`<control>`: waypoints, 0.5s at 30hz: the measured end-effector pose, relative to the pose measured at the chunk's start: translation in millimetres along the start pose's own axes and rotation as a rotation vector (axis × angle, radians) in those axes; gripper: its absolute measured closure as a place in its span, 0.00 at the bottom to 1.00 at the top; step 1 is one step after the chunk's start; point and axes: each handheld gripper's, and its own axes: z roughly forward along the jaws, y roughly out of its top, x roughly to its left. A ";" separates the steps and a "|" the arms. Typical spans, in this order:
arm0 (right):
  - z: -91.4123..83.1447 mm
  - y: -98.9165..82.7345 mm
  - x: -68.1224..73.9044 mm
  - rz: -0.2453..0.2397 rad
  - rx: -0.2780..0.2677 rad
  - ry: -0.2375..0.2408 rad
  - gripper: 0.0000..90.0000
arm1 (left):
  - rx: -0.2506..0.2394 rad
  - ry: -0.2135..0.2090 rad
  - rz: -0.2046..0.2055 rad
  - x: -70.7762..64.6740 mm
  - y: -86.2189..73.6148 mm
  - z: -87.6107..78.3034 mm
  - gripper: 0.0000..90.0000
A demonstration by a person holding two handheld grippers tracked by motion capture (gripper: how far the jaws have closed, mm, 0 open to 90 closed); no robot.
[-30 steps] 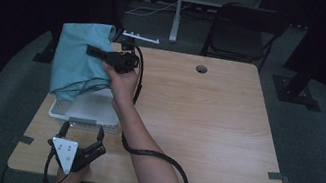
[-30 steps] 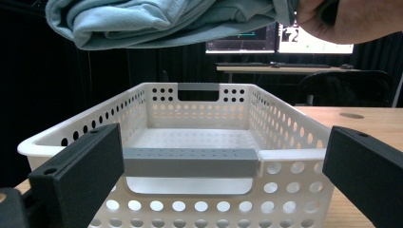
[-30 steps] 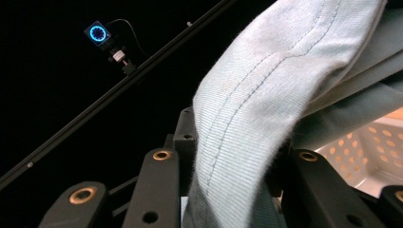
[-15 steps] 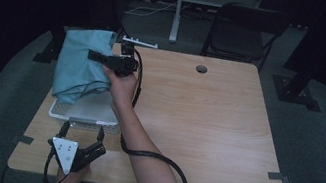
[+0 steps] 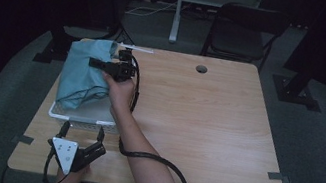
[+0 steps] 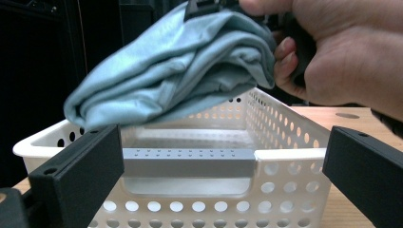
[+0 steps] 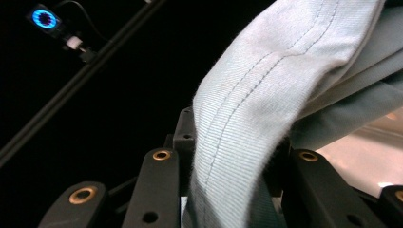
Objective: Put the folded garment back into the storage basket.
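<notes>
Right tongs (image 5: 97, 63) pinch teal cloth (image 5: 83, 75), hanging over white basket (image 5: 76, 118). Left tongs (image 5: 83, 131) spread, just before basket's near wall.

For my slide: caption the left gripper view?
Right gripper holds a blue cloth over a white basket.

No text, label, brand name, number or sign can be read in any of the views.
</notes>
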 end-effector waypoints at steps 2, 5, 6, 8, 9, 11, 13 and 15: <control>1.1 -2.0 -2.1 0.002 0.004 -0.027 0.77 | 0.001 0.000 -0.001 0.1 0.0 0.1 0.01; 2.7 -4.4 -6.7 0.020 0.013 -0.044 0.77 | 0.001 0.000 0.000 0.0 0.0 0.1 0.01; 3.3 -5.0 -7.9 0.031 0.019 -0.050 0.77 | 0.001 0.001 0.000 -0.1 0.0 0.2 0.01; 4.6 -6.3 -9.9 0.042 0.031 -0.059 0.77 | 0.002 0.001 0.000 -0.1 0.1 0.2 0.01; 4.7 -7.1 -10.3 0.043 0.032 -0.069 0.77 | 0.002 0.001 0.000 -0.1 0.1 0.2 0.01; 4.7 -8.1 -12.6 0.055 0.031 -0.067 0.77 | 0.002 0.001 0.001 -0.1 0.0 0.2 0.01; 3.7 -8.8 -14.5 0.062 0.027 -0.064 0.77 | 0.002 0.001 0.001 -0.1 0.0 0.2 0.01; 2.5 -9.4 -16.4 0.069 0.023 -0.059 0.77 | 0.002 0.001 0.000 -0.1 0.0 0.2 0.01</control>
